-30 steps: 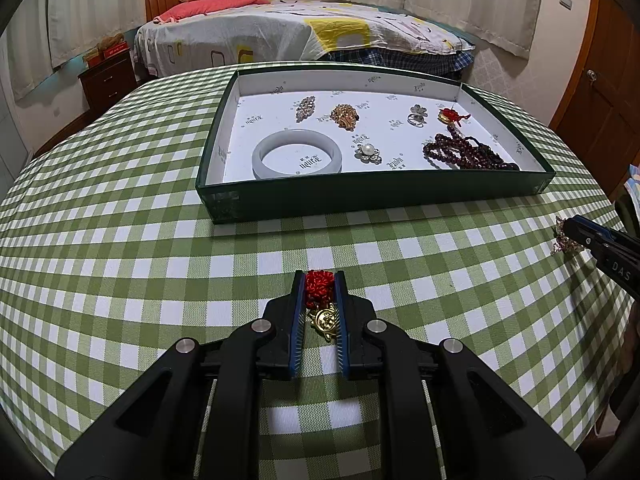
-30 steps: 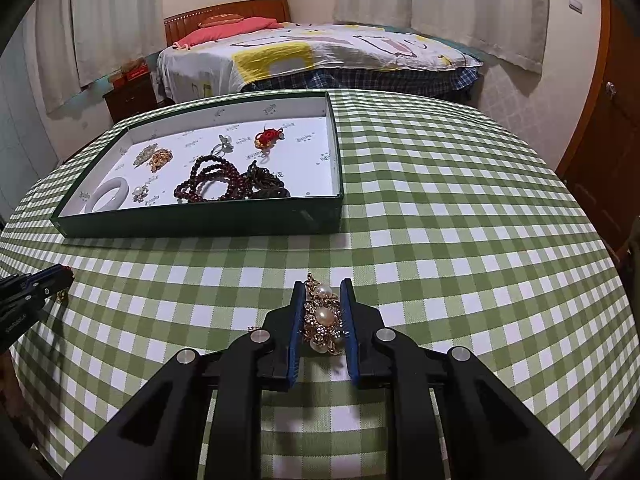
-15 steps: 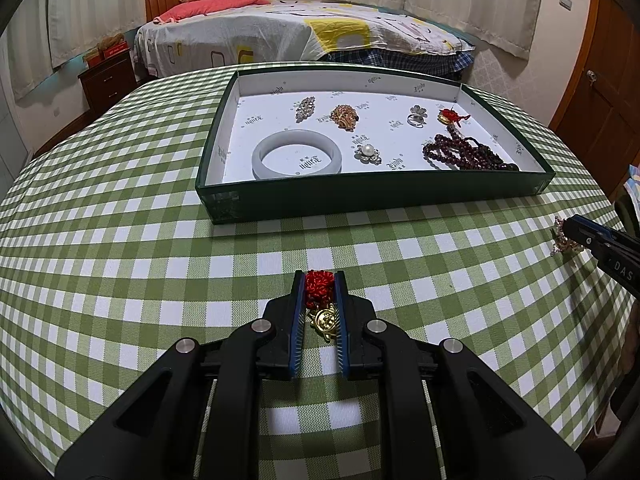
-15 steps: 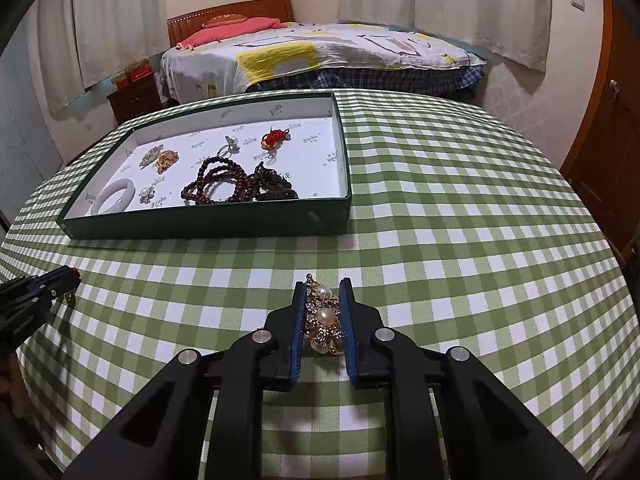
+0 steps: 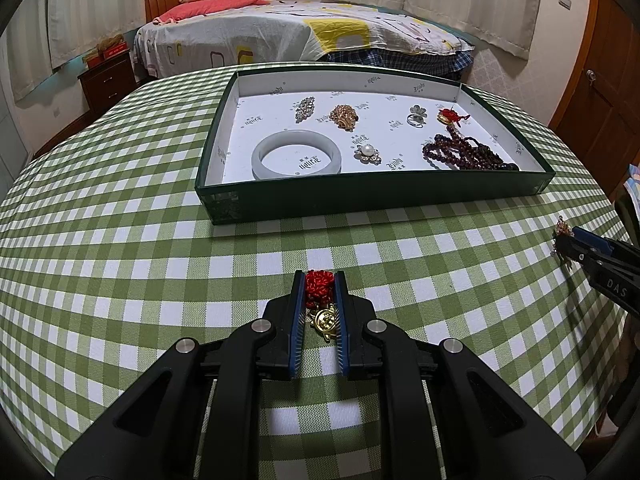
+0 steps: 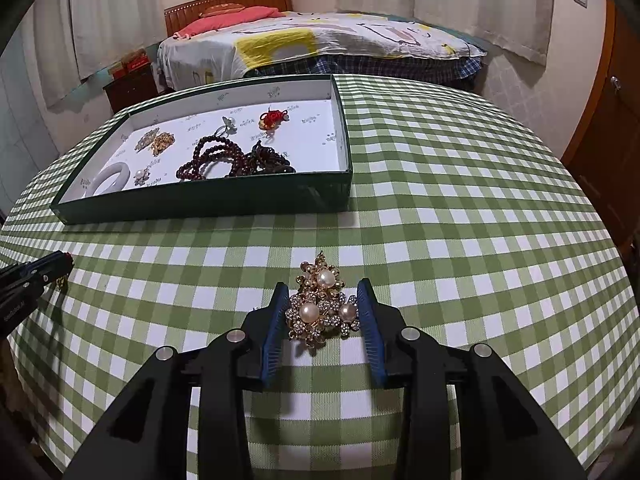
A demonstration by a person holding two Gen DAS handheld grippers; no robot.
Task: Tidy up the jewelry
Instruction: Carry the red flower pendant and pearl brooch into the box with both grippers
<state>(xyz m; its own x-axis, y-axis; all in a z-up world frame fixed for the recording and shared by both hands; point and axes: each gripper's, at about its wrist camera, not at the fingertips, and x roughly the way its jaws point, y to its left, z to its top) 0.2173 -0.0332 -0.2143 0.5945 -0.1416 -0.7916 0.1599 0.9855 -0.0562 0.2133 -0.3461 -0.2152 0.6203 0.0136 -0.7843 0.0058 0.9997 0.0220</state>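
My left gripper (image 5: 319, 280) is shut on a red knot charm with a gold pendant (image 5: 320, 300), held low over the checked tablecloth in front of the green tray (image 5: 376, 196). My right gripper (image 6: 323, 292) has its jaws apart around a gold and pearl brooch (image 6: 320, 306), which lies on the cloth between the blue pads. The tray holds a pale jade bangle (image 5: 296, 154), brooches, a ring, a red charm (image 5: 450, 115) and dark bead strands (image 5: 464, 154). The right gripper shows at the left wrist view's right edge (image 5: 568, 240).
The round table with green checked cloth (image 6: 460, 200) drops off on all sides. A bed (image 5: 300, 32), a nightstand (image 5: 108, 76) and a wooden door (image 5: 600, 92) lie beyond it. The left gripper's tip shows at the right wrist view's left edge (image 6: 60, 262).
My right gripper has opened; its jaws were tight on the pearl brooch and now stand apart, with the brooch resting on the cloth. The left gripper has hardly moved.
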